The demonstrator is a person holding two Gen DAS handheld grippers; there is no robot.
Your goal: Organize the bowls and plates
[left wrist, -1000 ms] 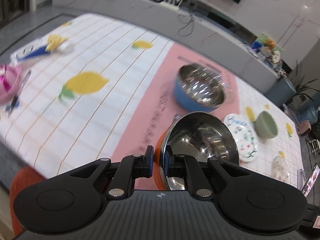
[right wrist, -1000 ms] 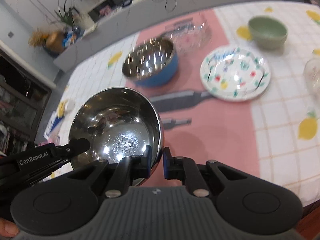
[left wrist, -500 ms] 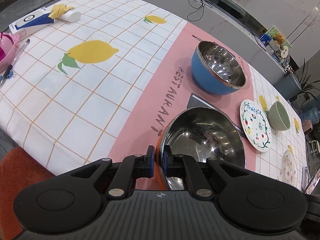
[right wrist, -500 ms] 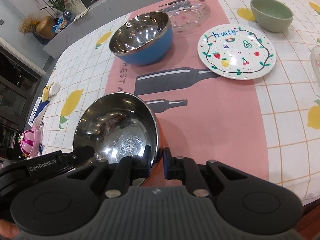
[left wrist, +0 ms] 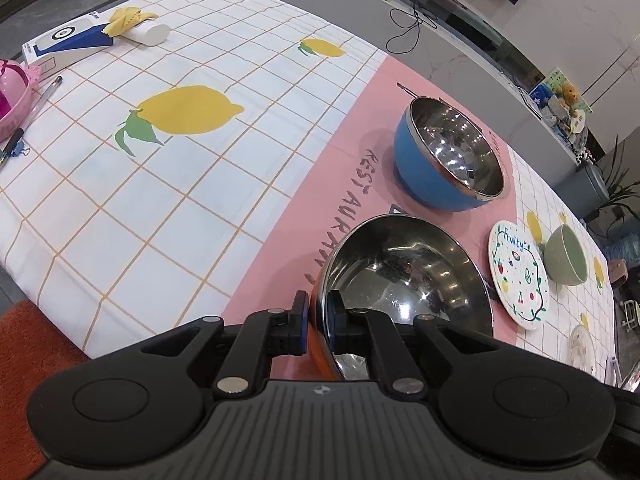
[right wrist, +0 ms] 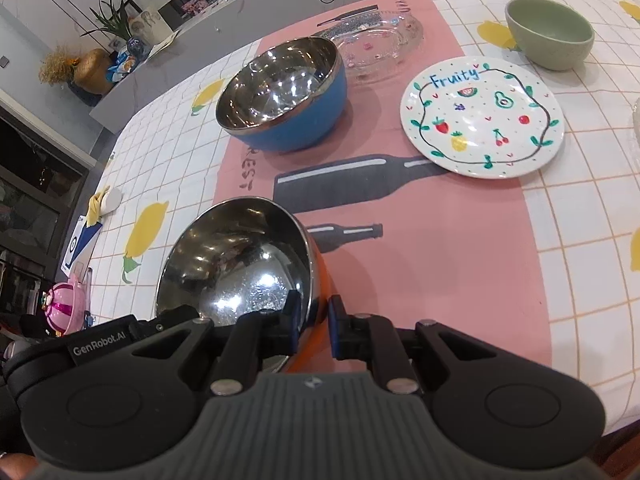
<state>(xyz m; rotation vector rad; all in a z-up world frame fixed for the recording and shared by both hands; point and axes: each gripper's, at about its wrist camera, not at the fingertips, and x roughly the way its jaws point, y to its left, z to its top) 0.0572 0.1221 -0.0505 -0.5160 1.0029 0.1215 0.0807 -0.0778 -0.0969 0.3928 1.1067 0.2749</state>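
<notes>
Left gripper point(left wrist: 316, 326) clamped on the orange bowl point(left wrist: 404, 276) rim, right gripper point(right wrist: 313, 326) pinching the opposite rim; the bowl is carried tilted, low over the pink runner at the desk's point(left wrist: 168, 184) near edge; next, I'd judge, nest it into the blue bowl point(right wrist: 284, 96) beyond, keeping both grips level; whether its base touches the cloth is hidden.

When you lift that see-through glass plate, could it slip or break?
The glass plate looks smooth and shiny, so it is probably slippery. It looks like thin glass, so likely breakable if dropped. It lies flat, so it should not roll.
</notes>
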